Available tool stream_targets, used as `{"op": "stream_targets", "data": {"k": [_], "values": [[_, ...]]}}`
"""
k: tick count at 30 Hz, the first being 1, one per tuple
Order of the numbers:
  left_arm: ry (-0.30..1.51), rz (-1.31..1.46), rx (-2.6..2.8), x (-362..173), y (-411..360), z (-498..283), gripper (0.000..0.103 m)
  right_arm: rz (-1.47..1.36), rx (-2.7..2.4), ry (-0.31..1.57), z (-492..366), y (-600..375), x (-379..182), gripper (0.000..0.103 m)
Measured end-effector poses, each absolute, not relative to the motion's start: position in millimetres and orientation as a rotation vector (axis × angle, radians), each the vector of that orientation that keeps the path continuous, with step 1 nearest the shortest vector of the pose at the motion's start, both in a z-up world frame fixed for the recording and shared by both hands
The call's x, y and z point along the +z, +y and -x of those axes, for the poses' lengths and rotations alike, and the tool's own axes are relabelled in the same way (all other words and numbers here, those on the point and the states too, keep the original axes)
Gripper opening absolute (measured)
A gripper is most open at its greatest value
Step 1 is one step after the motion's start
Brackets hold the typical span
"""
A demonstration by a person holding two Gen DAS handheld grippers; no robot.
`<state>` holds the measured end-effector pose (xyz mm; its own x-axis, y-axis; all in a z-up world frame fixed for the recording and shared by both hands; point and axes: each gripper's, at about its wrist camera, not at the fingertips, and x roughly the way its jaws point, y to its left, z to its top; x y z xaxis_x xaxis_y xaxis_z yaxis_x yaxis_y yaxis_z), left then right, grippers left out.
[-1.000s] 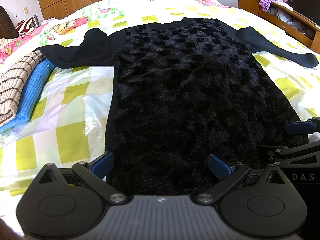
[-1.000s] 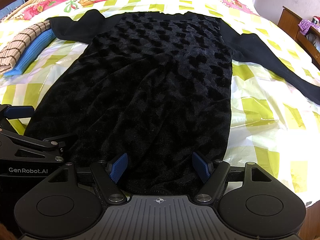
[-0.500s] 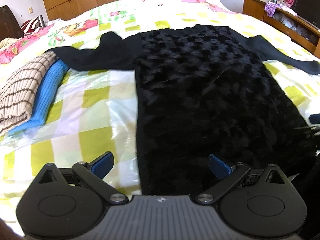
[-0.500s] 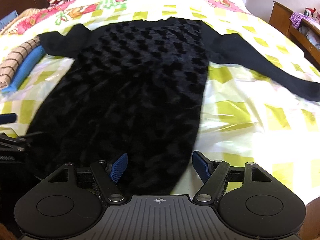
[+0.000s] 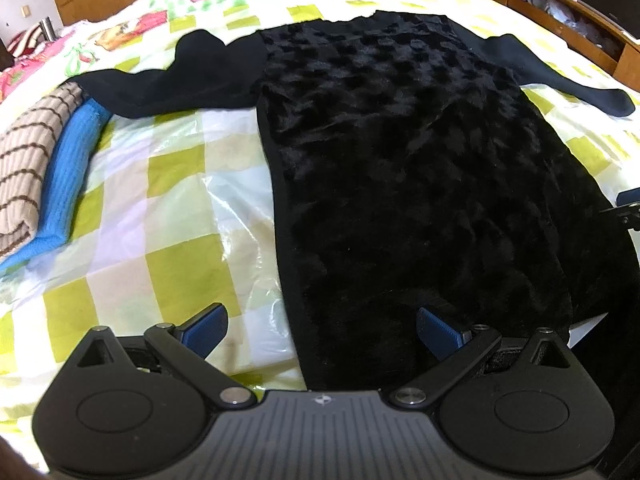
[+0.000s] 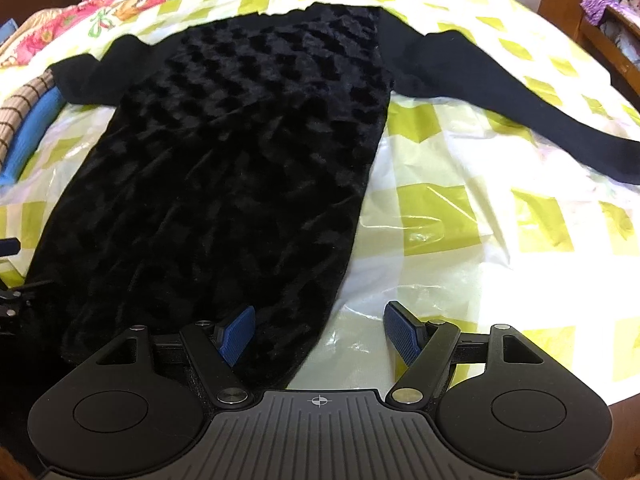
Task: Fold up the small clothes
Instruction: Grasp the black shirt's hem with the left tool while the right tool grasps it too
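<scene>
On the bed (image 5: 168,208), the black dress (image 5: 400,160) looks soft, plush and floppy. Your left gripper (image 5: 320,330) and right gripper (image 6: 320,330) hang spread wide and empty; pinch the hem corners.

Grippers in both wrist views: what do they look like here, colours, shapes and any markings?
The left gripper and right gripper match: a dark grey ribbed body with a small crosshair mark at its centre, two black rounded housings bearing circular discs, and angled black linkage arms with silver pivot screws. Each ends in blue textured pads on its jaws. No cables or sleeves show.
</scene>
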<state>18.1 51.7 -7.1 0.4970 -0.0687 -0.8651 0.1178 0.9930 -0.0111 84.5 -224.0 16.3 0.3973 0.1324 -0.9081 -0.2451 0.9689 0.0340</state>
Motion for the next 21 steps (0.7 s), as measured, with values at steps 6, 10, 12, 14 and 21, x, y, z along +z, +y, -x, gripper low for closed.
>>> {"op": "stream_targets", "data": {"k": [6,10,12,14,21], "values": [[1.091,-0.021,-0.159,-14.7,55.8,-30.8,0.103,0.096,0.317,1.223,-101.0,-217.3,16.2,0.074],[1.140,0.021,-0.200,-21.5,59.1,-36.9,0.089,0.071,0.370,1.272,-105.5,-211.6,17.3,0.064],[1.147,0.029,-0.211,-22.3,59.4,-36.4,0.084,0.064,0.381,1.289,-103.9,-212.5,16.3,0.051],[1.154,0.037,-0.221,-22.1,59.8,-36.6,0.076,0.034,0.384,1.313,-105.5,-216.5,12.0,0.035],[1.196,0.165,-0.278,-18.1,70.6,-40.1,0.043,-0.180,0.441,1.332,-113.1,-238.7,15.5,0.010]]}}
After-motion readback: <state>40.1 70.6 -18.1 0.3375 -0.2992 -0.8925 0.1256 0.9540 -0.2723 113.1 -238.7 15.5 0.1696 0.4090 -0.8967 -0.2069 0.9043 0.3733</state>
